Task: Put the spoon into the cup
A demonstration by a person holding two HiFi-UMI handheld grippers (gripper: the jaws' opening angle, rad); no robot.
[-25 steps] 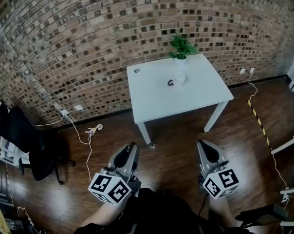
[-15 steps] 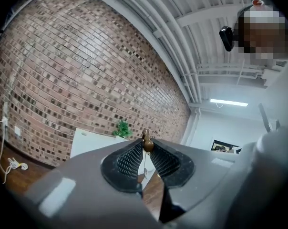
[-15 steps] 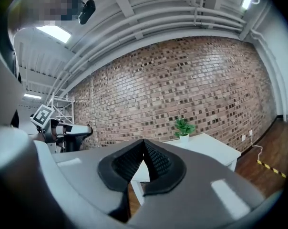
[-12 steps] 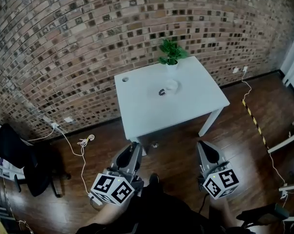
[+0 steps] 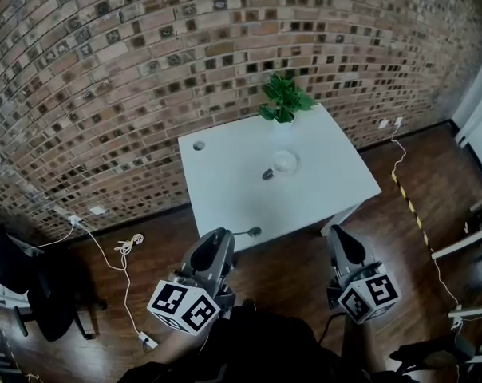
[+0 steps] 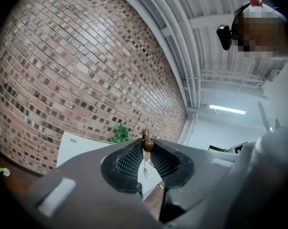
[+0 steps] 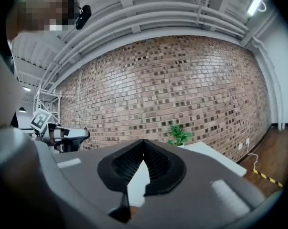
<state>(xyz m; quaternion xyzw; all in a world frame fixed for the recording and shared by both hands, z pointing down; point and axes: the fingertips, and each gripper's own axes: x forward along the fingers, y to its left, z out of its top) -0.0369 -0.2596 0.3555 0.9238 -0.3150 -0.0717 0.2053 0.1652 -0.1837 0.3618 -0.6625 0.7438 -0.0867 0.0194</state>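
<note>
My left gripper (image 5: 222, 234) is shut on a small metal spoon (image 5: 249, 232), whose bowl sticks out past the jaw tips toward the table's near edge. In the left gripper view the spoon (image 6: 145, 171) is pinched between the pads, its brown end at the tips of my left gripper (image 6: 146, 144). A pale cup (image 5: 284, 162) stands mid-table, well ahead of both grippers, with a small dark object (image 5: 267, 174) beside it. My right gripper (image 5: 337, 231) is level with the table's near right corner; the right gripper view shows my right gripper (image 7: 144, 142) shut and empty.
The white table (image 5: 233, 174) stands against a brick wall, with a potted plant (image 5: 282, 100) at its far edge and a round hole (image 5: 198, 145) at its far left corner. Cables (image 5: 129, 242) lie on the wooden floor to the left. A black chair (image 5: 33, 294) stands far left.
Both grippers have moved forward toward the table, which now sits much nearer. The spoon's bowl has reached the table's front edge. Neither gripper's jaws have changed.
</note>
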